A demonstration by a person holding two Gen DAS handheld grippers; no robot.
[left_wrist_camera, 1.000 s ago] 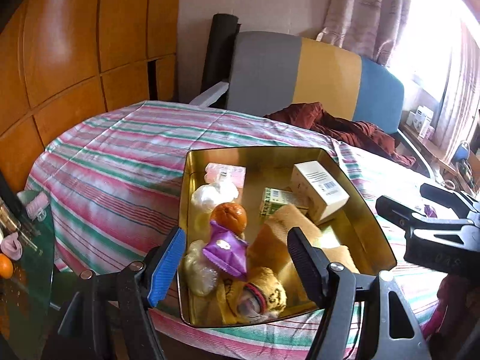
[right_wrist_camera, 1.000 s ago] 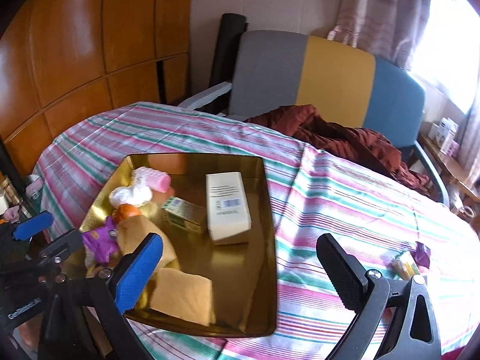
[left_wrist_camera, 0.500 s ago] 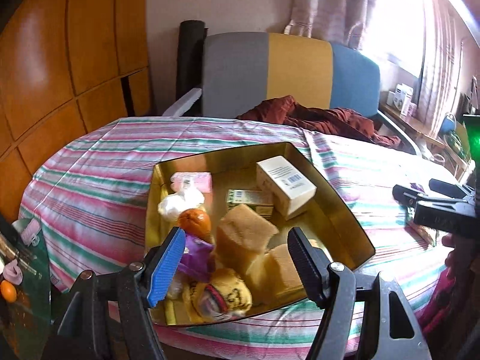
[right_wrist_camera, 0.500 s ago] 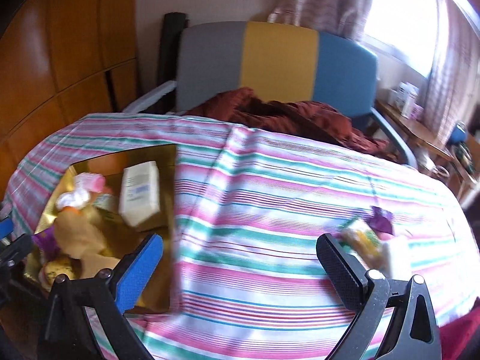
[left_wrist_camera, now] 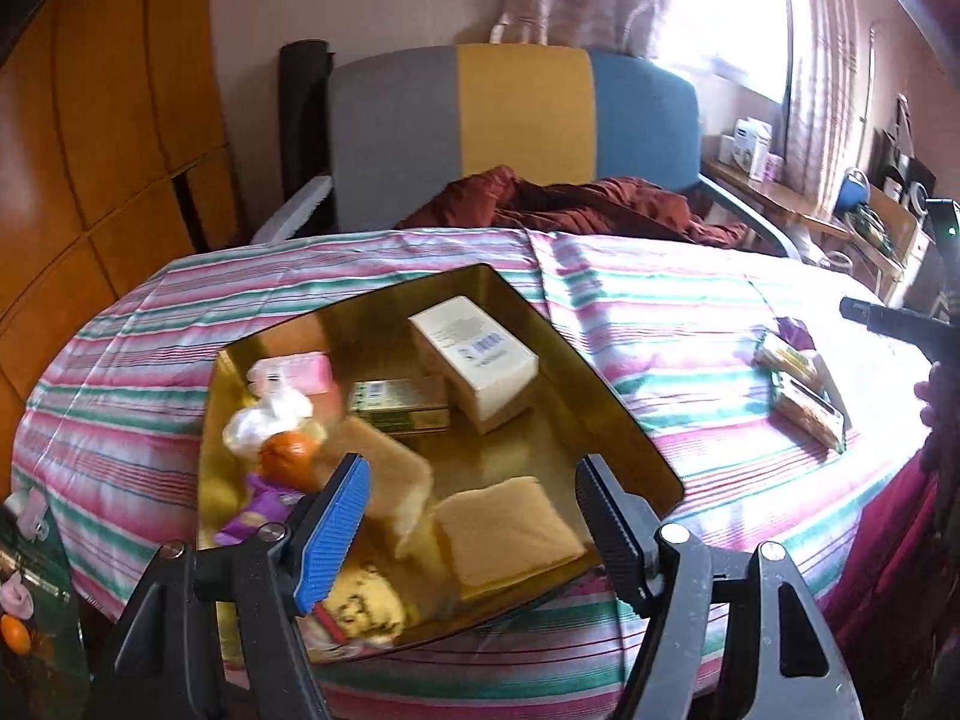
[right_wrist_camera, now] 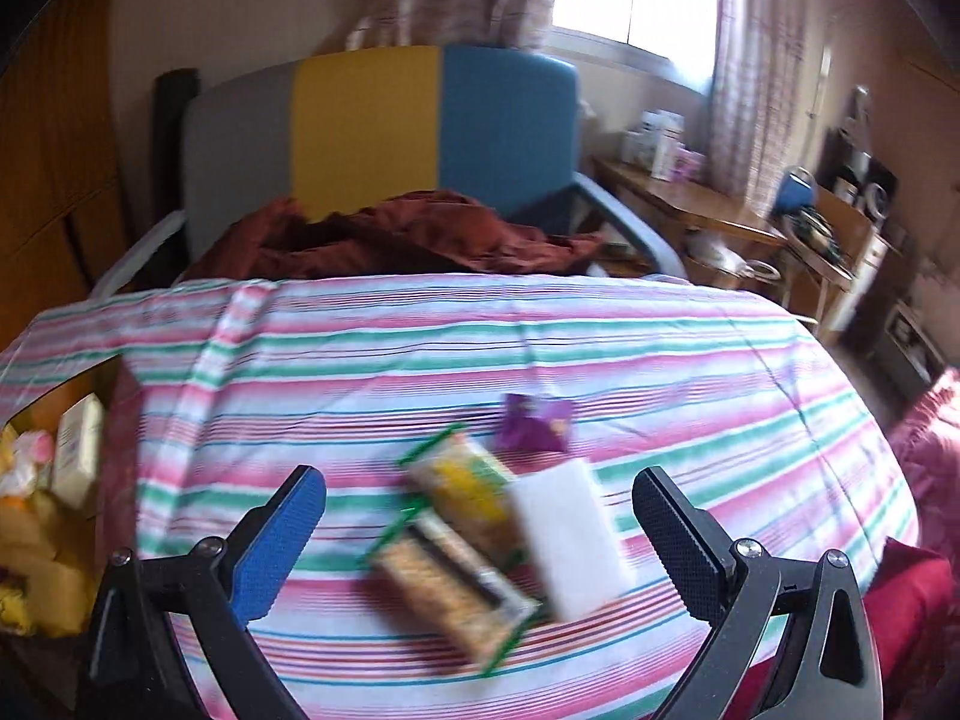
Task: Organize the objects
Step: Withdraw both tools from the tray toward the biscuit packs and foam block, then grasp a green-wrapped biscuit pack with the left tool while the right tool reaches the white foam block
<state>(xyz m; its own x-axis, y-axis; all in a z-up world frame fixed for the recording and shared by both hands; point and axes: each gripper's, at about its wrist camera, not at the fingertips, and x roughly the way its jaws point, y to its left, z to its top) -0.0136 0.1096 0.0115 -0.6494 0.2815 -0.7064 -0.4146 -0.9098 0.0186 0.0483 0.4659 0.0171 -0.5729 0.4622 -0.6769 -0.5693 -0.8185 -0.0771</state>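
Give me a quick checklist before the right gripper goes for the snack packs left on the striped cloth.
1. Right hand-held gripper open and empty: ok.
2. Snack packs between its fingers' line: ok, the two snack packs lie ahead of it.
3. Single target isolated: not ok, the white packet and the packs overlap or touch.
4. Purple wrapper clear of the grasp: ok, it lies farther away.
5. Space in the gold tray: ok, bare floor near the white box.
6. Left hand-held gripper out of the way: ok, open over the tray.
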